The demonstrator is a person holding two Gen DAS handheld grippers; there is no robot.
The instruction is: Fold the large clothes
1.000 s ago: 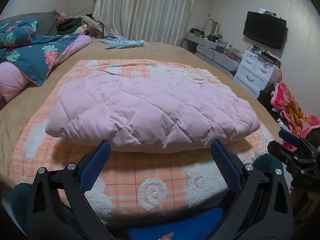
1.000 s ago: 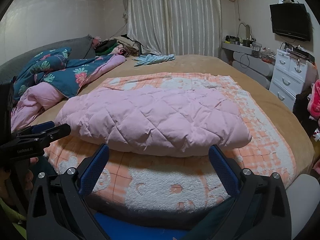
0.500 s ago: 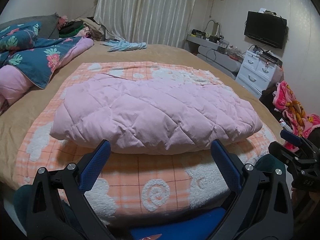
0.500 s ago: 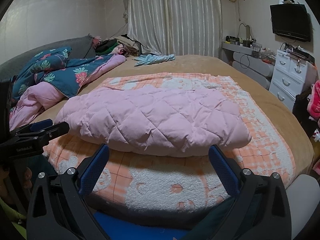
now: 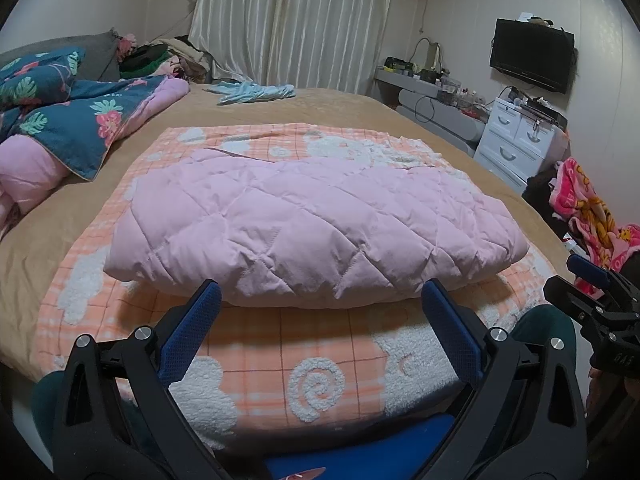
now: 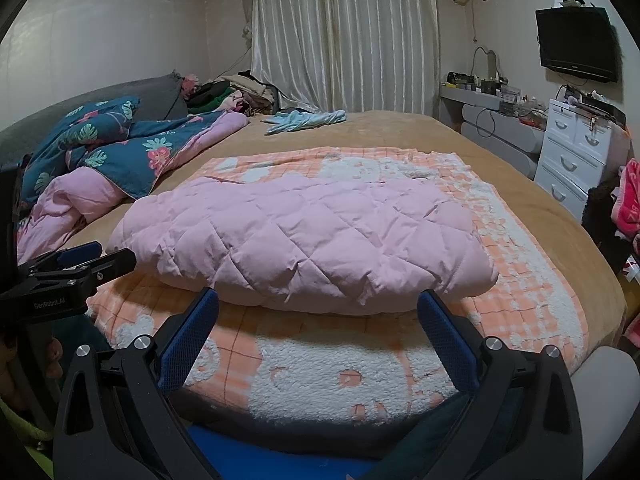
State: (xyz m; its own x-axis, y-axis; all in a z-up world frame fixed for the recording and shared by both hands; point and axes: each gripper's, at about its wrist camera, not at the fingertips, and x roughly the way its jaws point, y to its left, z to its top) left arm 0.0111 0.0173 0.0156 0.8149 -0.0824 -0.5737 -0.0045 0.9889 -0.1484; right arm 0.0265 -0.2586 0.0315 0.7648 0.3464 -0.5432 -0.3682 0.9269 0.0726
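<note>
Both grippers, left gripper (image 5: pixel 318 296) and right gripper (image 6: pixel 318 300), wide and empty before pink quilted garment (image 5: pixel 312 220); seemingly folded already, perhaps another fold next.

A floral duvet (image 6: pixel 120 148) (teal, pink-lined) lies bunched at the bed's (image 6: pixel 400 132) left side. A pale blue garment (image 6: pixel 304 120) lies near the curtains (image 6: pixel 340 32). A television (image 6: pixel 576 44) hangs above white drawers (image 6: pixel 572 152).

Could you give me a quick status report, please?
Left gripper and right gripper open, empty. Pink quilted padded garment lies folded on orange checked blanket. Nothing in the way.
</note>
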